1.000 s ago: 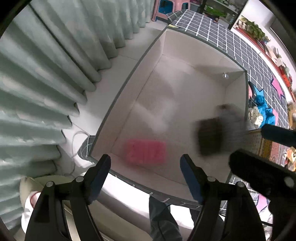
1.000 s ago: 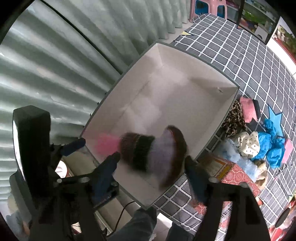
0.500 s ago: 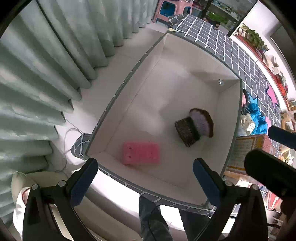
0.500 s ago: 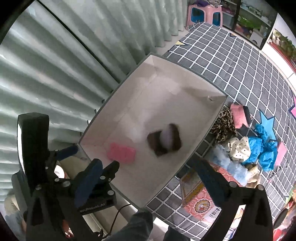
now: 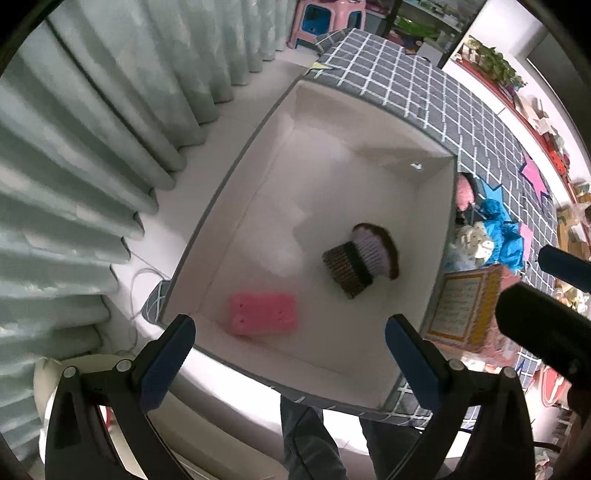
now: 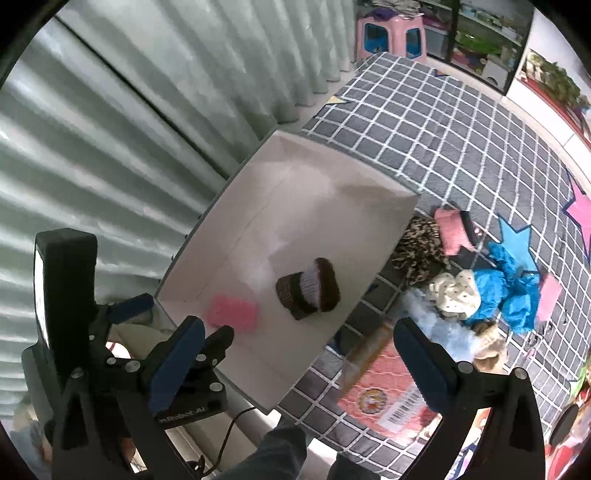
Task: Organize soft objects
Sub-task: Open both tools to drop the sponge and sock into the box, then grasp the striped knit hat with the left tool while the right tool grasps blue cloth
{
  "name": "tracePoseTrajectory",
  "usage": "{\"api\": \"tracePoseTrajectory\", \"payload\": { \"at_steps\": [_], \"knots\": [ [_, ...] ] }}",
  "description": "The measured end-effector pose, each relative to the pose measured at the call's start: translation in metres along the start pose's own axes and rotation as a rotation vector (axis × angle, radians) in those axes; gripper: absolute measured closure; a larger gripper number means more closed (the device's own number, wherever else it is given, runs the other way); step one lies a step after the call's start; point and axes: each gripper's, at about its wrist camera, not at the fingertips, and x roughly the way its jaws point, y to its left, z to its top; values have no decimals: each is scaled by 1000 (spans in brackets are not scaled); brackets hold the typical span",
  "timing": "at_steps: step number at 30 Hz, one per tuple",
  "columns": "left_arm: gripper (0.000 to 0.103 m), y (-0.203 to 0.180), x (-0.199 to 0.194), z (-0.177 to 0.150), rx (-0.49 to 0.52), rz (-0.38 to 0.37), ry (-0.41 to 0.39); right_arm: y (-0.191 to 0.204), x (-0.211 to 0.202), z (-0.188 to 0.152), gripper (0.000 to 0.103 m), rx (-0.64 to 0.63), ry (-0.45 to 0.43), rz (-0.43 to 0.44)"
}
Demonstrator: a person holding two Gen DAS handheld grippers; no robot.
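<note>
A white fabric storage box point(image 5: 236, 206) point(image 6: 376, 258) stands on the floor below both grippers. Inside lie a pink sponge-like block point(image 5: 263, 313) point(image 6: 232, 312) and a brown, black and lilac knitted hat point(image 5: 360, 258) point(image 6: 308, 288). My left gripper point(image 5: 290, 363) is open and empty above the box's near edge. My right gripper point(image 6: 301, 363) is open and empty, high above the box's right side. A pile of soft things lies right of the box: a leopard-print piece point(image 6: 419, 251), a pink item point(image 6: 452, 230), a cream dotted item point(image 6: 456, 295), blue cloth point(image 6: 511, 295).
Pale green curtains point(image 5: 74, 155) hang to the left. A grey checked mat point(image 6: 443, 140) covers the floor. A picture book point(image 6: 384, 391) lies right of the box's near corner. A pink stool point(image 6: 391, 35) stands far back. The person's legs point(image 5: 314, 439) are below.
The knitted hat left my right gripper and dropped into the box, where it now lies still. Both grippers opened wider and rose away from the box.
</note>
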Motion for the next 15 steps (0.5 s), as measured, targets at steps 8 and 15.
{"api": "tracePoseTrajectory", "payload": {
  "at_steps": [8, 15],
  "knots": [
    [0, -53, -14, 16, 104, -28, -23, -48, -29, -5, 0, 94, -56, -23],
    [0, -110, -21, 32, 204, -56, -21, -121, -50, -17, 0, 245, -90, -69]
  ]
}}
